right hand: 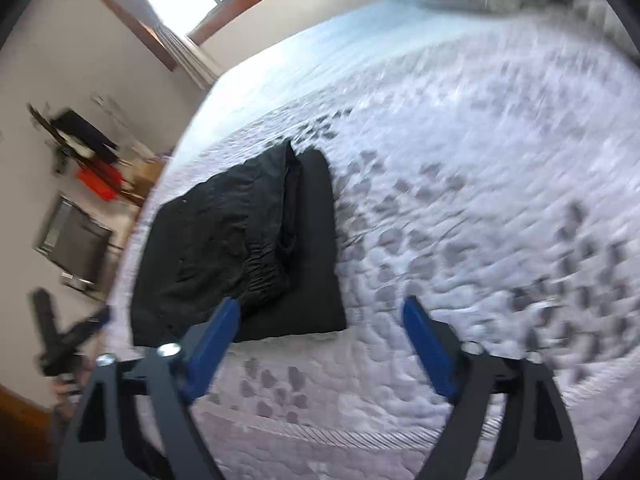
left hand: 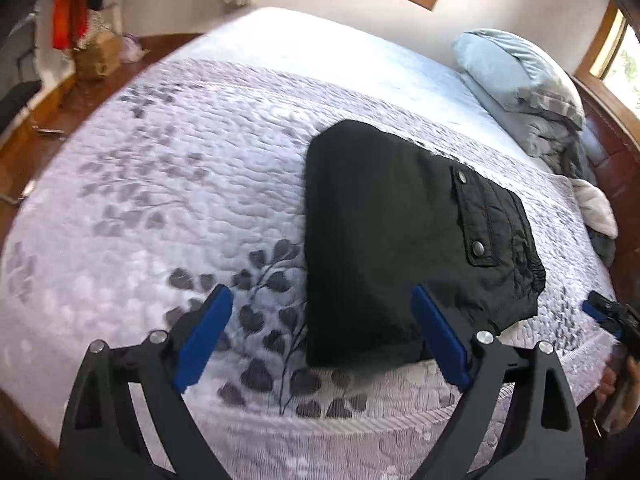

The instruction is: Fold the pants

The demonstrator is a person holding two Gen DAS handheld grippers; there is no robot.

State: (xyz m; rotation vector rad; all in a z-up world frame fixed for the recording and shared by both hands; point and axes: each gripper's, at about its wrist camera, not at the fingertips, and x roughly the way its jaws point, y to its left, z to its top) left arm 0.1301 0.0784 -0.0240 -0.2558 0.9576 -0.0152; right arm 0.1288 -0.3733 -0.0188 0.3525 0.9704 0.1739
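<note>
The black pants (left hand: pixel 400 240) lie folded into a compact block on the quilted bedspread (left hand: pixel 168 208), flap pocket with two snaps on top. In the right wrist view the pants (right hand: pixel 240 248) lie left of centre with the elastic waistband showing. My left gripper (left hand: pixel 322 300) is open and empty, above the near end of the pants. My right gripper (right hand: pixel 322 312) is open and empty, hovering beside the pants' right edge over the bedspread (right hand: pixel 460 200). The right gripper also shows at the right edge of the left wrist view (left hand: pixel 612 316), and the left gripper at the left edge of the right wrist view (right hand: pixel 64 340).
A light blue pillow (left hand: pixel 516 68) and crumpled grey bedding (left hand: pixel 560 144) lie at the head of the bed. A wooden bed frame (left hand: pixel 612 128) runs along the right. Clothes and a basket (left hand: pixel 96 56) stand on the wooden floor at far left.
</note>
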